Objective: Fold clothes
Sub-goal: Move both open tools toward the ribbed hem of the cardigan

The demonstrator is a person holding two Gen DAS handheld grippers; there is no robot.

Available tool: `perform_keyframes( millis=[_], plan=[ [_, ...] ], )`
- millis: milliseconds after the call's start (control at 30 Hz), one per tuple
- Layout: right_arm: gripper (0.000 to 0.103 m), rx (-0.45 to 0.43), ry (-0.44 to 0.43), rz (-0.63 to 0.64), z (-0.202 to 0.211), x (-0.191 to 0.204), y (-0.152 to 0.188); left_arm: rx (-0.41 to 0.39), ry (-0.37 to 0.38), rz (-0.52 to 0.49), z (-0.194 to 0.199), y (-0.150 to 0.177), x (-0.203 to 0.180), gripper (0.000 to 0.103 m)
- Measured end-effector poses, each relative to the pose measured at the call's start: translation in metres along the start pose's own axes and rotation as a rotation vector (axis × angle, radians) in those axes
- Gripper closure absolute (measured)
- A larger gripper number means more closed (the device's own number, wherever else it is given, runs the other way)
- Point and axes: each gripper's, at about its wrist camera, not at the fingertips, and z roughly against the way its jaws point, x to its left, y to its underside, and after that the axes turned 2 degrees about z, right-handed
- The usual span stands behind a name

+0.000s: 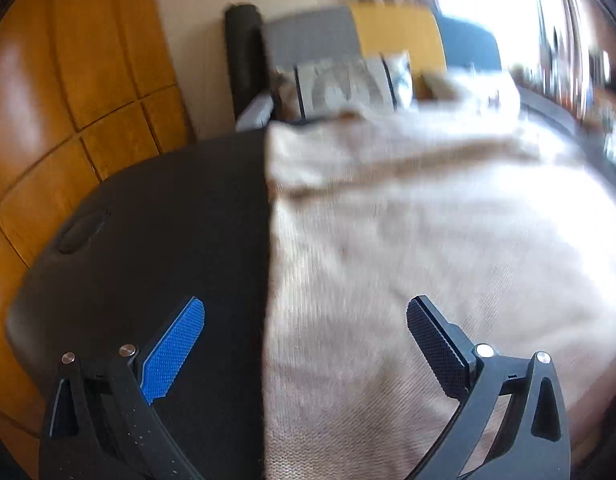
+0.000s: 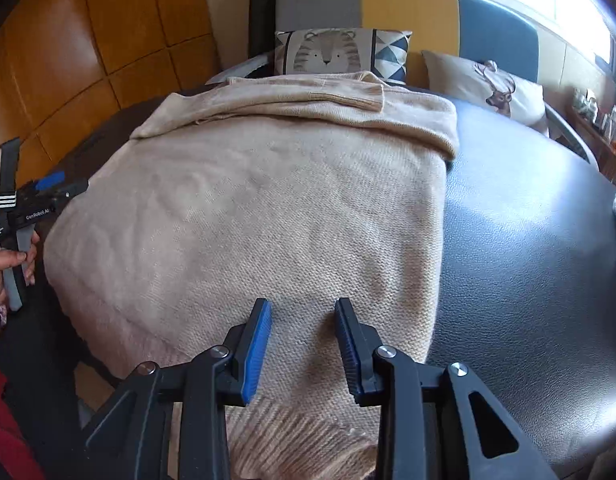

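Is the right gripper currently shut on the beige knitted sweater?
No, the right gripper is open, its two pads apart above the beige knitted sweater with fabric visible between them.

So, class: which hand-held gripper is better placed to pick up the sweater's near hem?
Probably right: the right hand-held gripper hangs open over the beige sweater's hem; the left hand-held gripper straddles its side edge.

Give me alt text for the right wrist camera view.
A beige knitted sweater lies spread on a black table, with the open right gripper above its near ribbed hem. At the left edge a hand holds the left gripper; cushions sit on a bench behind.
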Motion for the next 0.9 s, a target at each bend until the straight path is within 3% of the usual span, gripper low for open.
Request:
perform_keyframes(
  millis=[33, 167, 267, 400, 533, 733, 900],
  plan=[
    [0.071, 0.001, 0.001, 0.006, -0.001, 0.000, 0.002, -0.027, 0.021, 0.030, 0.000, 0.003, 0.005, 0.000],
    [0.071, 0.009, -0.013, -0.012, -0.001, -0.004, 0.006, 0.048, 0.125, 0.183, -0.012, -0.002, 0.027, 0.000],
    [0.070, 0.020, -0.017, -0.073, 0.007, -0.011, 0.005, 0.067, 0.120, 0.231, 0.000, 0.000, 0.036, 0.000],
    [0.069, 0.001, -0.046, -0.105, 0.020, -0.015, 0.004, 0.026, 0.238, 0.274, 0.031, 0.012, 0.046, 0.000],
    [0.069, 0.028, -0.019, -0.077, 0.018, -0.011, 0.005, 0.144, 0.192, 0.193, 0.029, 0.024, 0.039, 0.000],
    [0.069, 0.048, -0.017, -0.084, 0.014, -0.011, 0.010, 0.187, 0.185, 0.176, 0.028, 0.032, 0.040, 0.000],
    [0.069, 0.045, -0.006, -0.150, 0.029, -0.029, 0.015, 0.226, 0.230, 0.139, 0.032, 0.034, 0.040, 0.000]
  ],
)
